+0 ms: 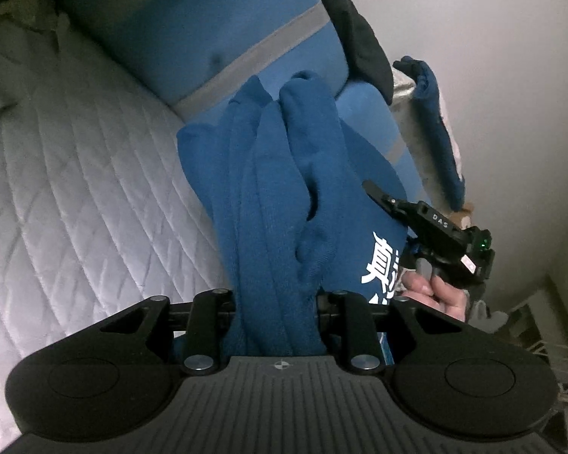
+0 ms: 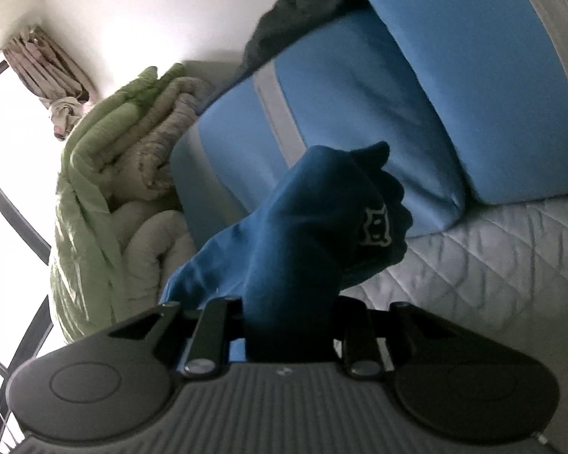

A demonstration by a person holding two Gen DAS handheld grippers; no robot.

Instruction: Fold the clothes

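Your left gripper [image 1: 280, 325] is clamped on a bunch of the blue sweatshirt [image 1: 284, 204]. Thick gathered folds run up between the two fingers and hide the tips. White printed characters [image 1: 382, 265] show on the cloth to the right of that grip.

Your right gripper [image 2: 289, 325] is closed on another bunch of the same blue sweatshirt [image 2: 303, 227]. The fabric fills the gap between its fingers. A small white printed logo [image 2: 376, 227] sits on the bunched part beyond the grip. In the left wrist view, your right gripper [image 1: 431, 227] shows from the side at the sweatshirt's right edge, with your hand [image 1: 439, 295] under it.

In both views the sweatshirt is bunched in the two grips over the bed. How much of it touches the quilted white mattress cover [image 1: 75, 196] is hidden from both cameras.

Two blue pillows with grey stripes [image 2: 454, 106] lie at the bed's far end, against the wall. A dark garment [image 1: 356, 30] is draped over the top of the pillows. A folded green and beige quilt stack [image 2: 132, 159] sits beside the pillows at the window-side corner of the bed. A tied-back curtain [image 2: 45, 64] hangs by the window.
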